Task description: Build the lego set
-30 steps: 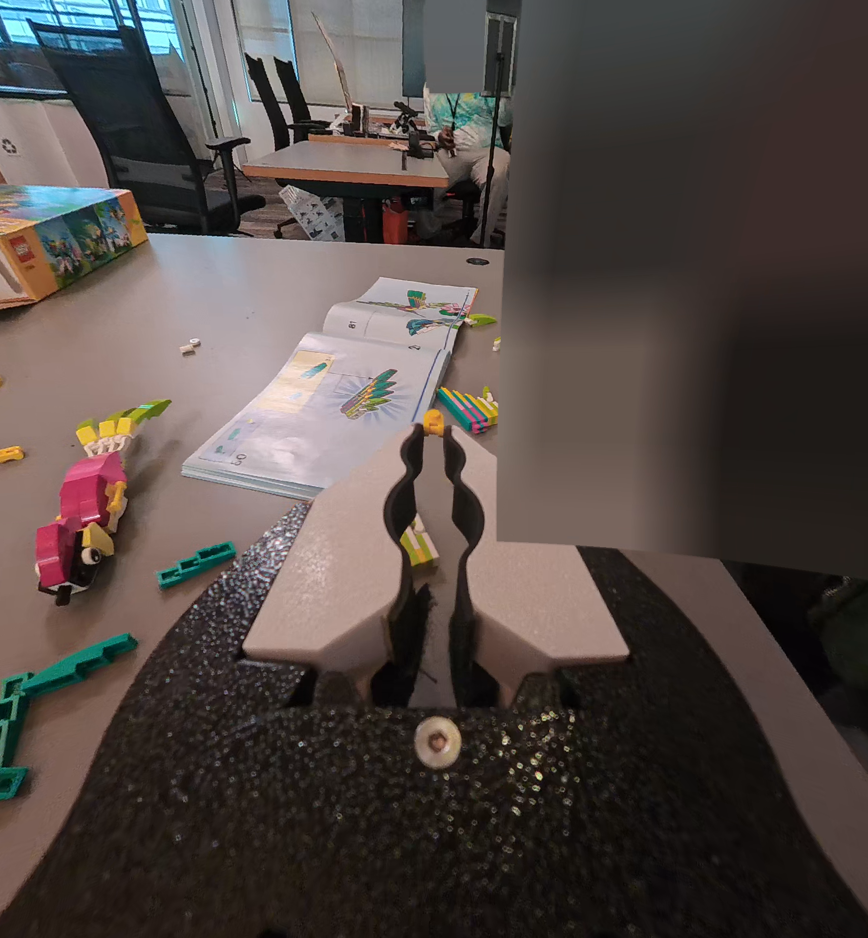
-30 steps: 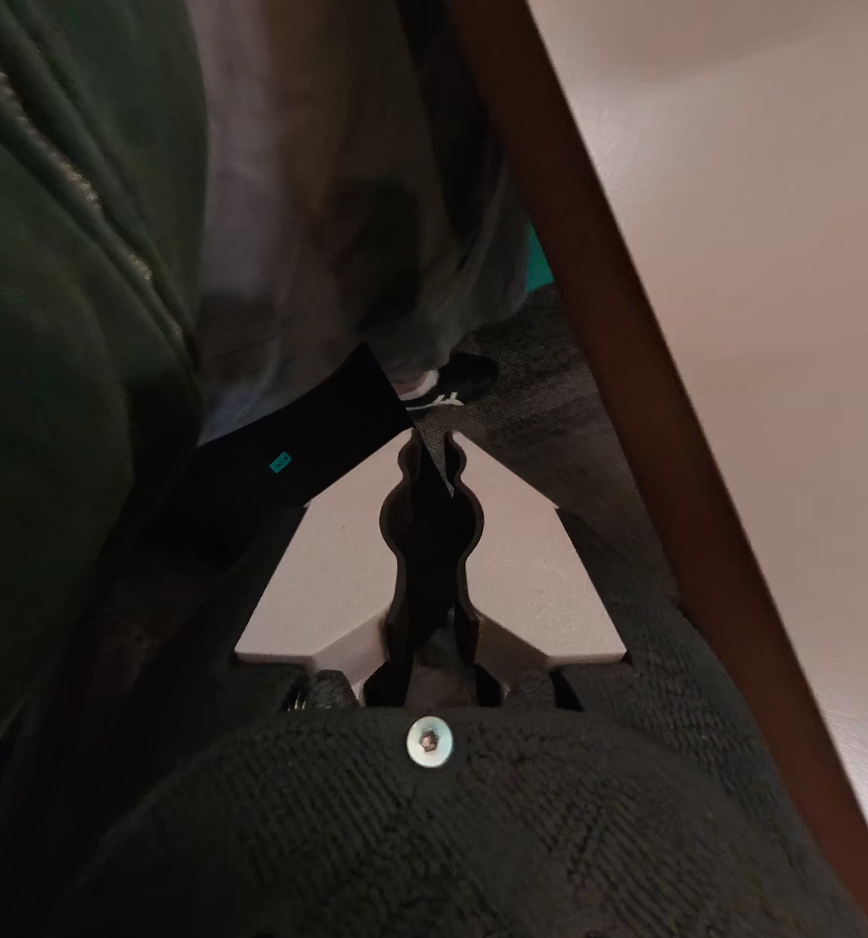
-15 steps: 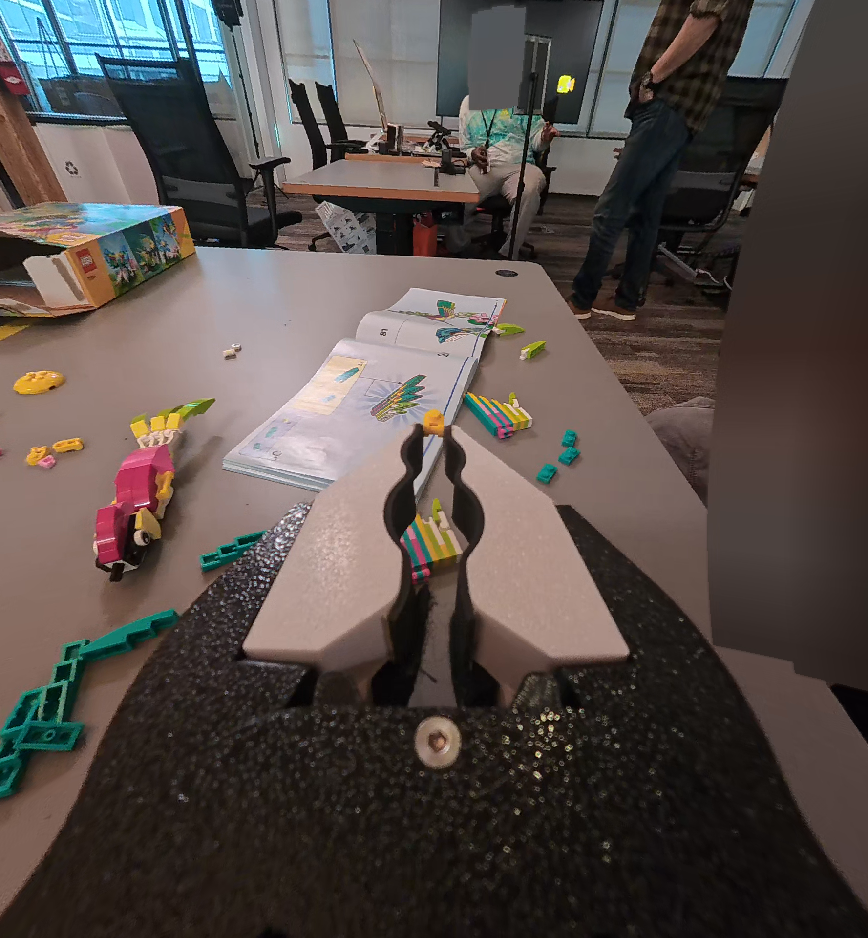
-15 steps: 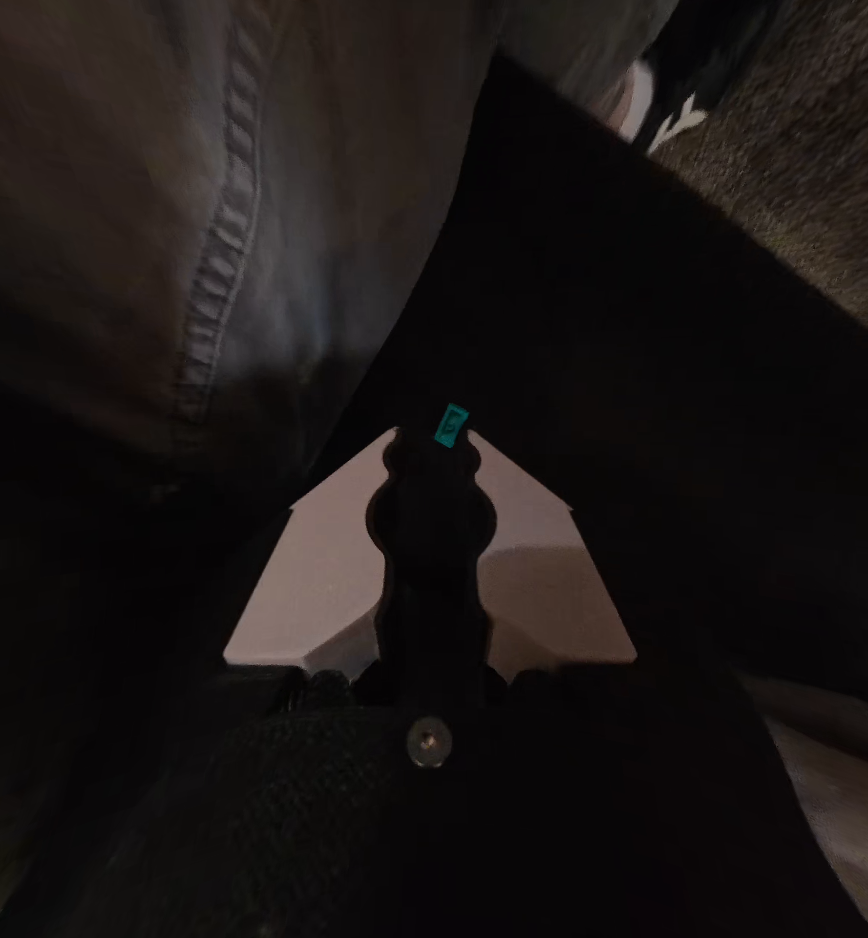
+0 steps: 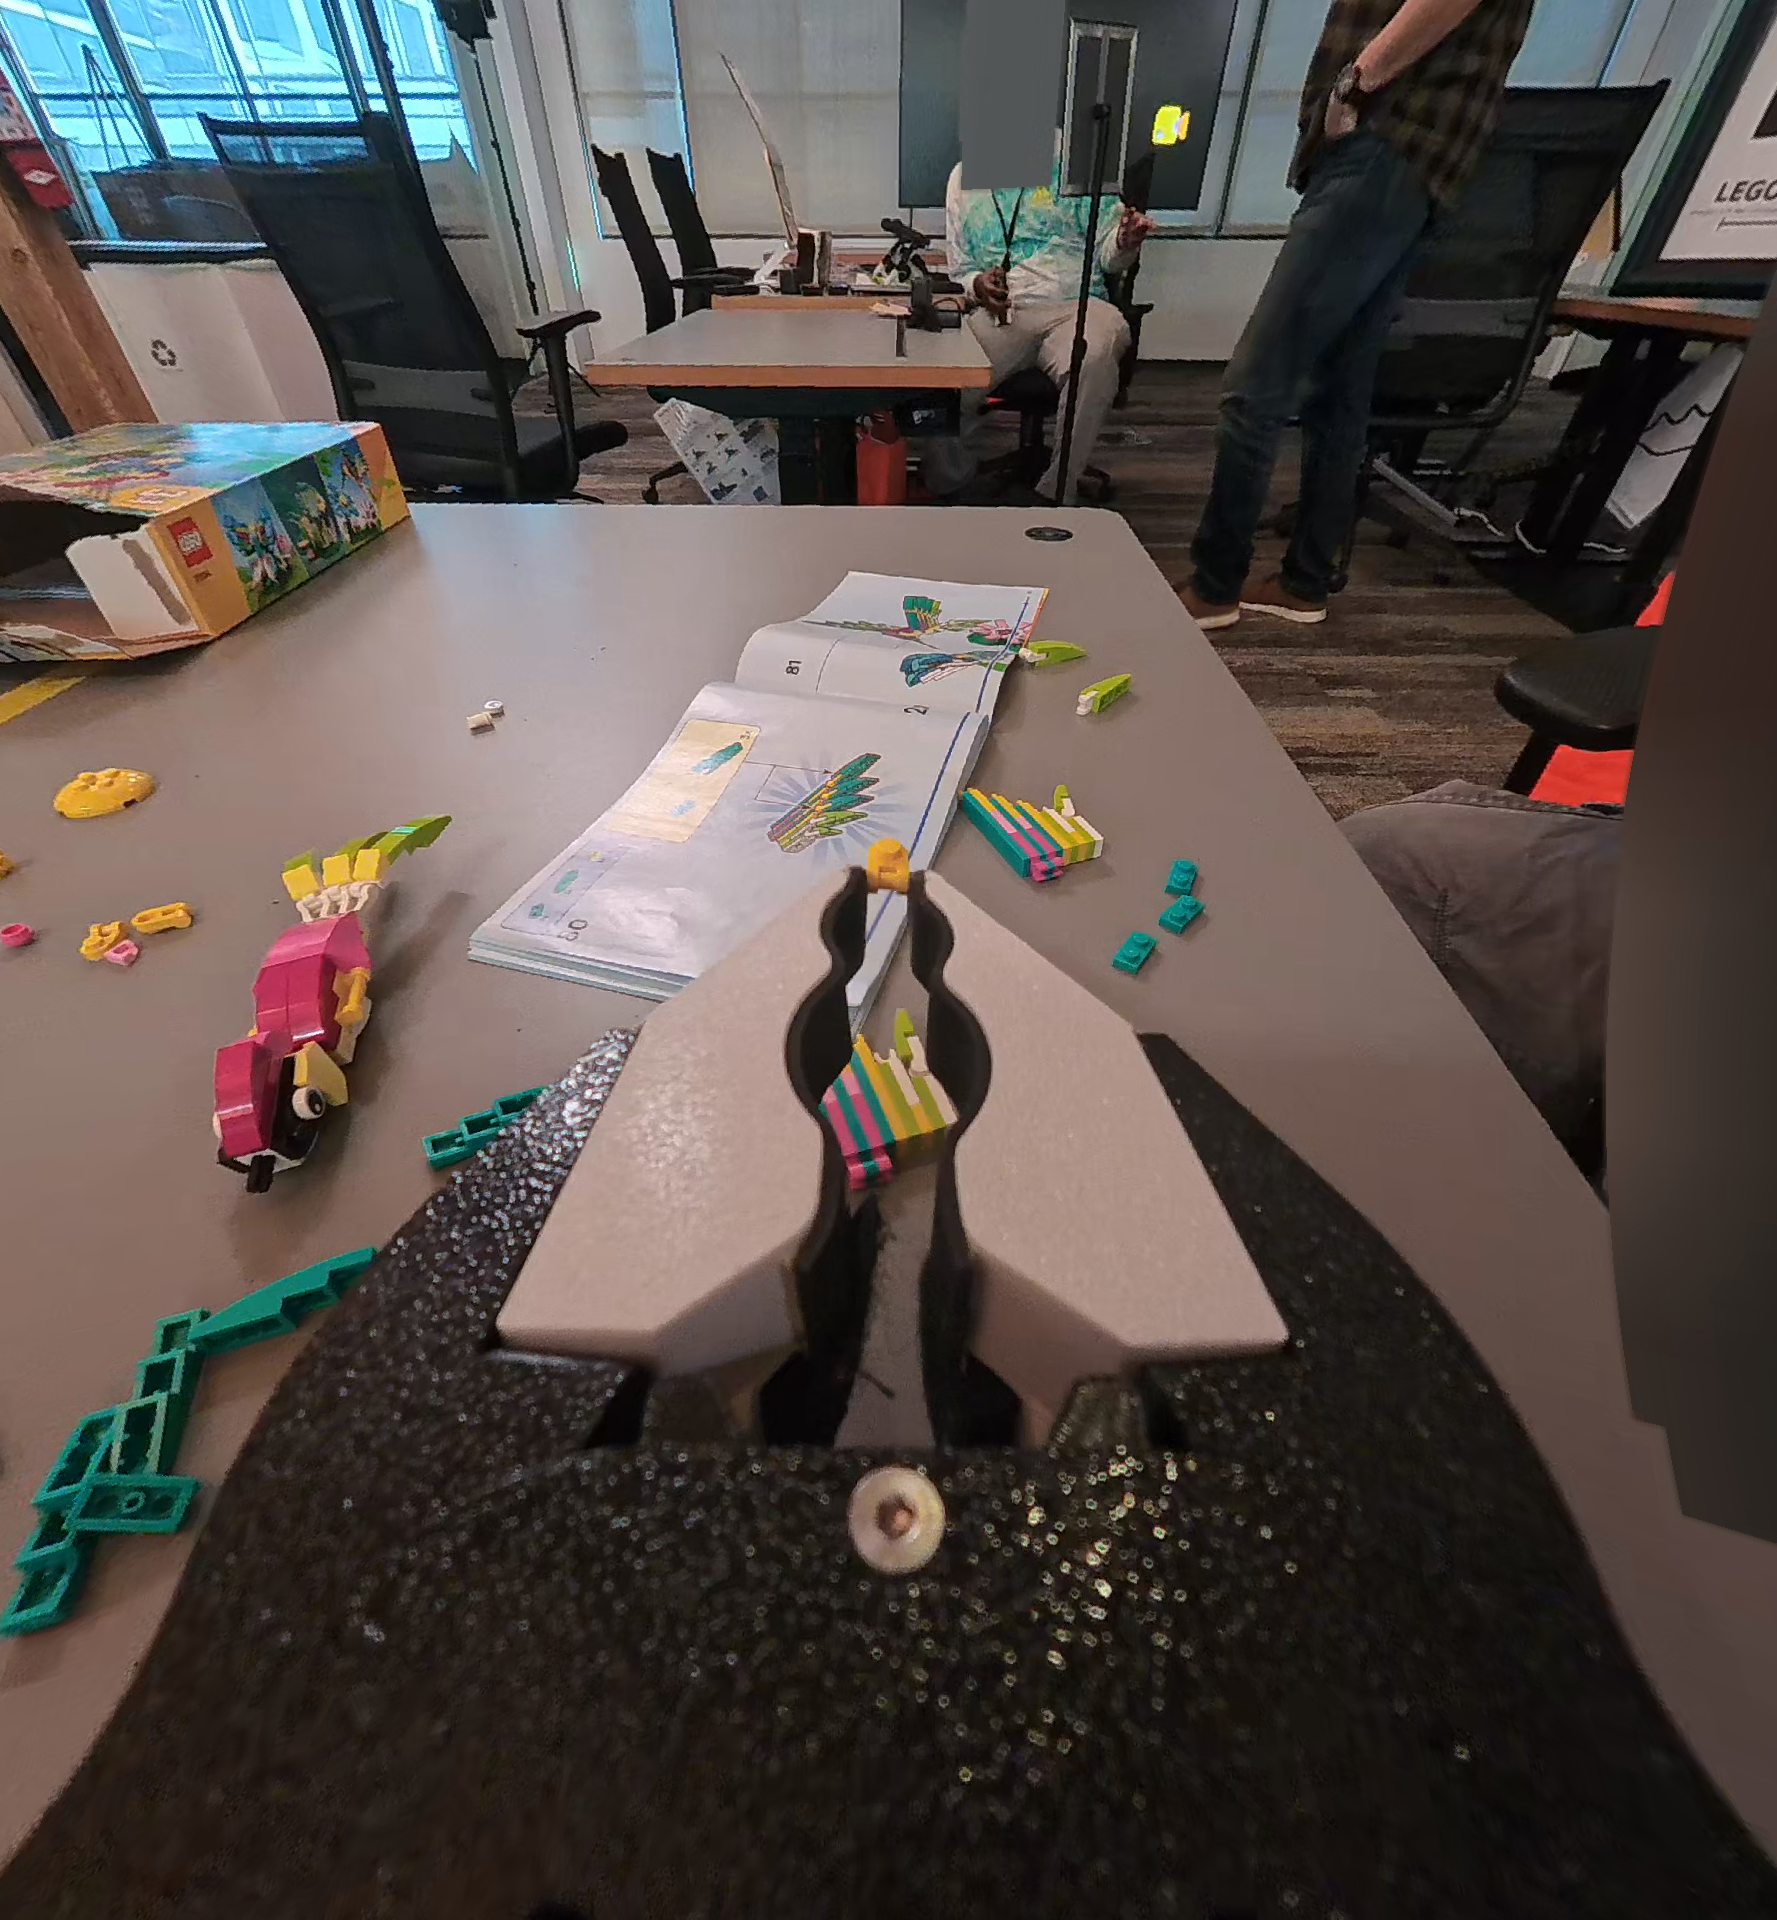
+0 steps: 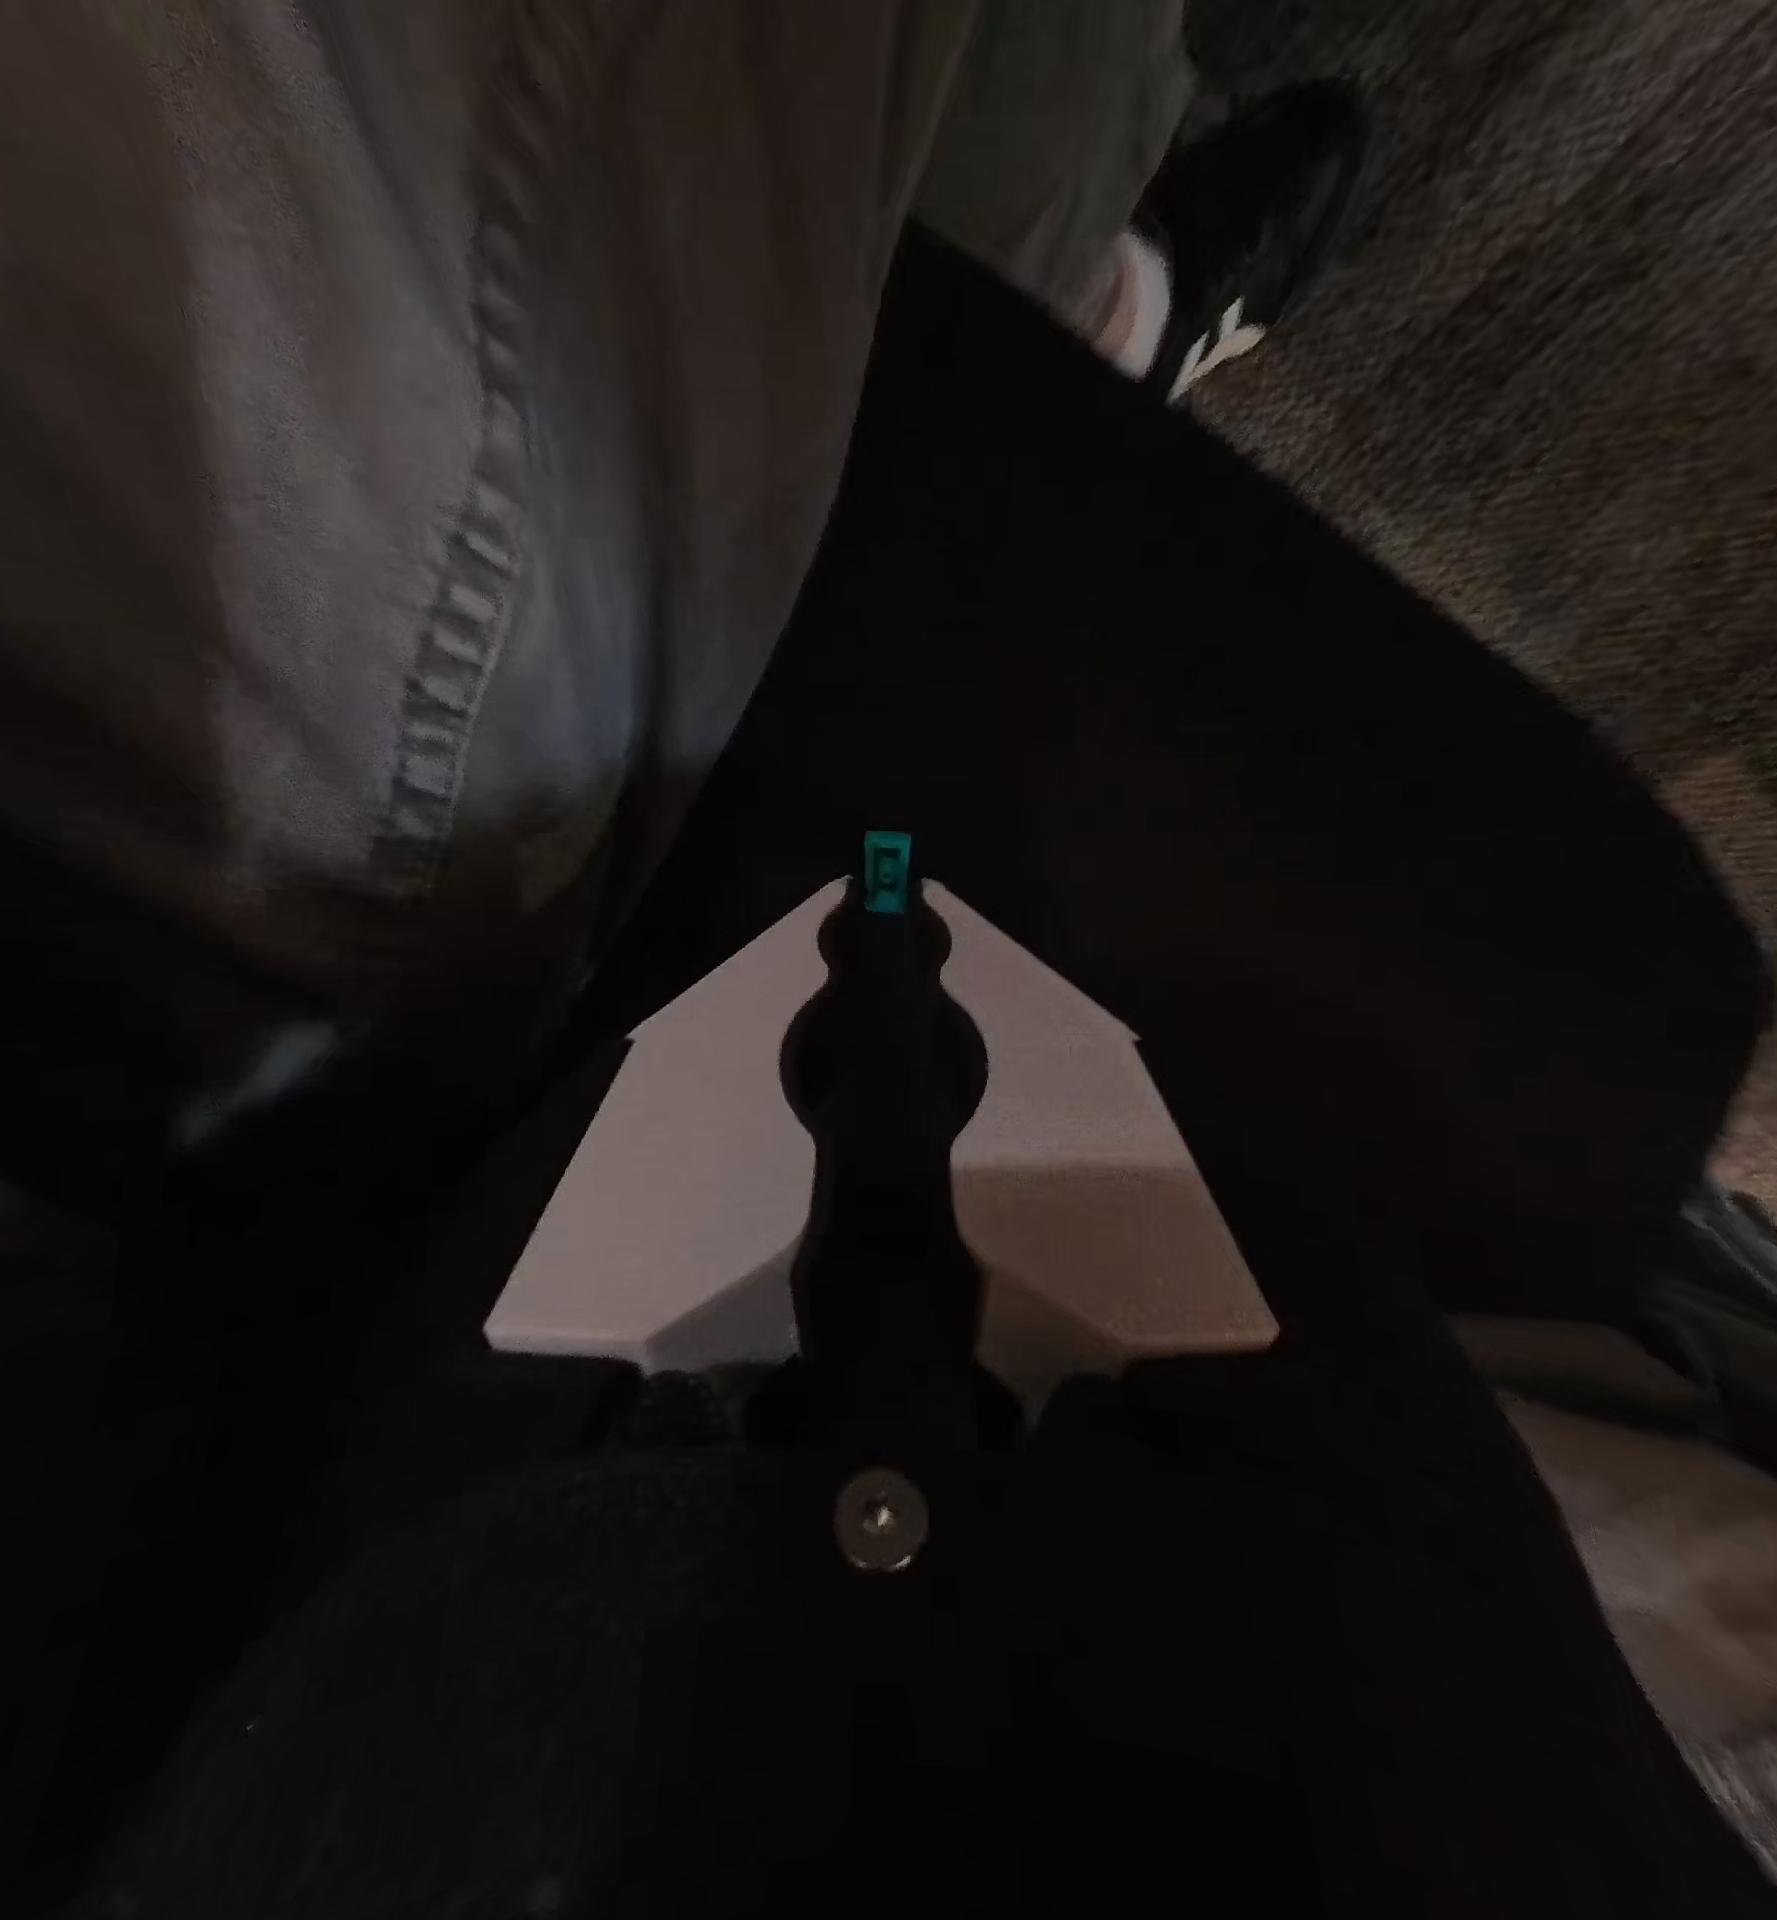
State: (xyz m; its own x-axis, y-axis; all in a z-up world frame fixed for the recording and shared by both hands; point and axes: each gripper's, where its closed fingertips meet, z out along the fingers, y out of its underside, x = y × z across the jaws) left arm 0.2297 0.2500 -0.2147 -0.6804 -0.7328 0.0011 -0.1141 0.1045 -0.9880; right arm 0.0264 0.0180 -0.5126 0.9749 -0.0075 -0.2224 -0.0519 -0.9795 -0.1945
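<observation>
My left gripper [image 5: 887,883] is shut on a small yellow piece [image 5: 887,864] and holds it above the grey table [image 5: 572,623]. Under it lies a striped wing section [image 5: 889,1112], seen between the fingers. A second striped wing [image 5: 1035,831] lies by the open instruction booklet [image 5: 738,831]. A pink bird body [image 5: 292,1049] lies at the left. My right gripper [image 6: 885,896] is off the table in a dark spot. Its jaws are closed on a small teal piece [image 6: 885,871] over a black surface [image 6: 1175,727].
A long teal assembly [image 5: 136,1434], loose teal plates [image 5: 1164,914] and small yellow and pink bits [image 5: 115,930] lie on the table. The set's box [image 5: 167,520] is at the far left. A trouser leg [image 6: 344,416] and carpet [image 6: 1538,416] surround the right gripper.
The right gripper moved up to the teal piece on the black surface and closed on it. The left gripper still holds the yellow piece and has pulled back slightly, so its view takes in more of the table.
</observation>
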